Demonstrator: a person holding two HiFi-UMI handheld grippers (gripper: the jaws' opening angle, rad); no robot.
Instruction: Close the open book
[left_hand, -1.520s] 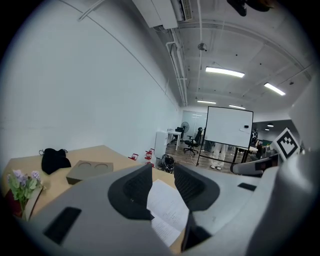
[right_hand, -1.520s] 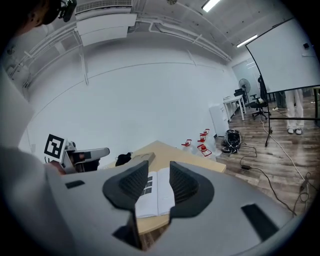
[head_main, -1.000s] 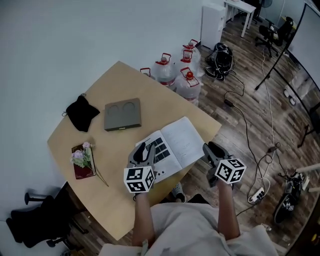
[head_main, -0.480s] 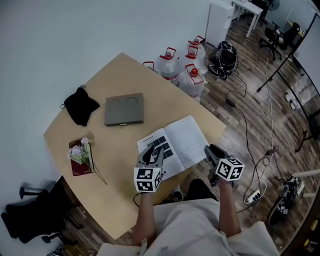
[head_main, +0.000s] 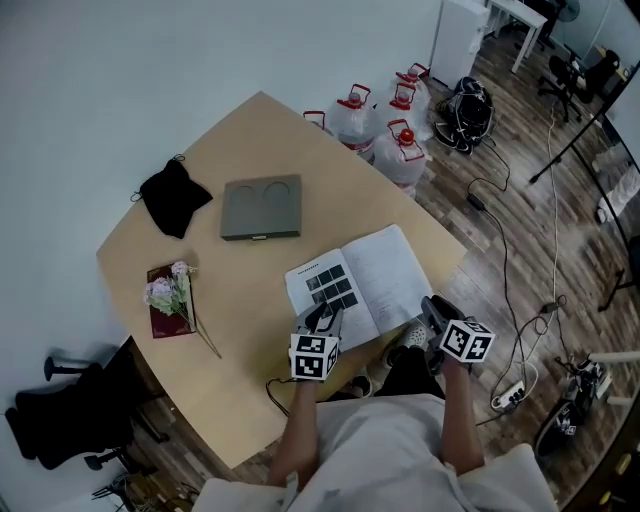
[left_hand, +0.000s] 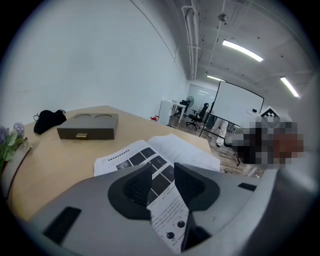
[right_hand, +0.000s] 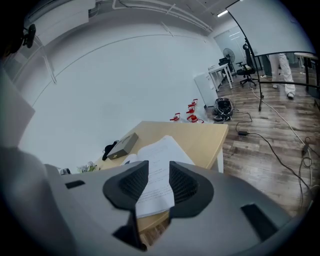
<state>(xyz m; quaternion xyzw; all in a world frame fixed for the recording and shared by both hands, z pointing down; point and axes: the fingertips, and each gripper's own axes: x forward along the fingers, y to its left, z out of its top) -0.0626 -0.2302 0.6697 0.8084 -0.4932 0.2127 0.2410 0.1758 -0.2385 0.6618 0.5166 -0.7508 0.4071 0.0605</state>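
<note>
Both grippers have sunk toward the worktop (head_main: 235, 400) since a second ago. Nearest, the left gripper (head_main: 322, 318) hovers over the near corner of the open book (head_main: 360, 285). Its fingers (left_hand: 136, 186) are apart, with the printed page showing in the gap and neither pressing on it. The right gripper (head_main: 432, 306) hangs just off the worktop's edge beside the right page, its fingers (right_hand: 131, 183) likewise apart and empty. Beyond the book lie a grey box (head_main: 262, 208), a black pouch (head_main: 173, 197) and flowers (head_main: 170, 295).
</note>
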